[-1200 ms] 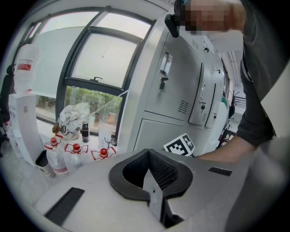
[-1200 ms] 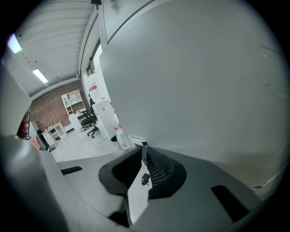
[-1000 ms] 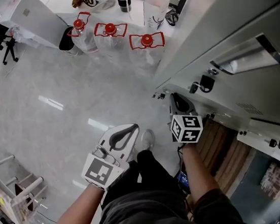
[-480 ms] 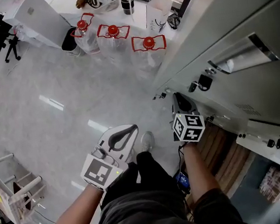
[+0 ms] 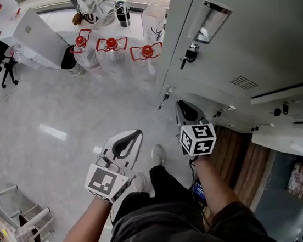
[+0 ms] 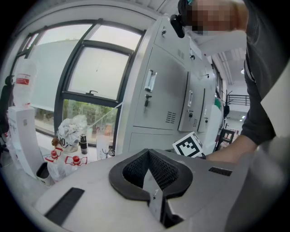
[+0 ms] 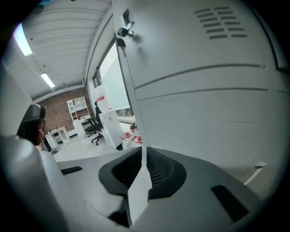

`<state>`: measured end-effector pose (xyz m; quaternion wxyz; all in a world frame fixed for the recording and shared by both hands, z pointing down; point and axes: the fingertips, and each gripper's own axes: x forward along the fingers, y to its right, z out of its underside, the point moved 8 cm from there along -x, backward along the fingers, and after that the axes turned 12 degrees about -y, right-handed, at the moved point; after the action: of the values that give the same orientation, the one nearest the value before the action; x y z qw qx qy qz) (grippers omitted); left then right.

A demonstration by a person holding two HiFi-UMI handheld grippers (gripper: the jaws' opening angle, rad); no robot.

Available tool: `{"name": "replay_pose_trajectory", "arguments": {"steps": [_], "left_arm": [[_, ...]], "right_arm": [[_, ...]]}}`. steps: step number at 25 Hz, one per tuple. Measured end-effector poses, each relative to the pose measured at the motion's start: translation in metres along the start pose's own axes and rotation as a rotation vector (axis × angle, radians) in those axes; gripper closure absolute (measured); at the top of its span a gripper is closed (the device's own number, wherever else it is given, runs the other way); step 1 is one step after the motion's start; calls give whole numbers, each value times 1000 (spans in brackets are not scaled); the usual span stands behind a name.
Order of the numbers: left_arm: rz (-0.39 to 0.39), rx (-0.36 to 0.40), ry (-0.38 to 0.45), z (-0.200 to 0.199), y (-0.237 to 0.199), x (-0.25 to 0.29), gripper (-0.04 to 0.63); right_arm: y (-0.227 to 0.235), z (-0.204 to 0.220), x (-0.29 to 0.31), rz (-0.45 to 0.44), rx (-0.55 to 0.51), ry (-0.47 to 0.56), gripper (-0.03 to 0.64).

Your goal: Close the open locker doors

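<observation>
Shifted up-left since earlier, the locker door [image 5: 251,38] fills the head view's upper right, with an open compartment [image 5: 275,198] below. Right gripper [image 5: 181,105], jaws together and empty, is just beside the locker front. Left gripper [image 5: 137,133], likewise, hangs over open floor [image 5: 44,104]. Only the right gripper view shows an office chair [image 7: 93,129].

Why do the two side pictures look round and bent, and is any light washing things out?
Left gripper view: a wide lens blackens the corners and bows the window, whose glass glares pale. Right gripper view: same round edge, and the locker door bulges. Head view: straighter lines, one bright streak on the floor.
</observation>
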<state>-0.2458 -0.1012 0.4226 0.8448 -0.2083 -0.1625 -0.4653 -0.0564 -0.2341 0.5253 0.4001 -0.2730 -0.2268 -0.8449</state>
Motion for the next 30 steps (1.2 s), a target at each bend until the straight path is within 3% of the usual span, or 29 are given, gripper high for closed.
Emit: {"name": "replay_pose_trajectory", "arguments": {"steps": [6, 9, 13, 17, 24, 30], "left_arm": [[93, 71, 99, -3, 26, -66, 586], [126, 101, 145, 11, 48, -109, 586], [167, 139, 148, 34, 66, -160, 586], [195, 132, 155, 47, 82, -197, 586], [205, 147, 203, 35, 122, -236, 586], [238, 168, 200, 27, 187, -238, 586]], "right_arm": [[-65, -5, -117, 58, -13, 123, 578], [-94, 22, -186, 86, 45, 182, 578], [-130, 57, -273, 114, 106, 242, 578], [-159, 82, -352, 151, 122, 294, 578], [-171, 106, -442, 175, 166, 395, 578], [-168, 126, -501, 104, 168, 462, 580]]}}
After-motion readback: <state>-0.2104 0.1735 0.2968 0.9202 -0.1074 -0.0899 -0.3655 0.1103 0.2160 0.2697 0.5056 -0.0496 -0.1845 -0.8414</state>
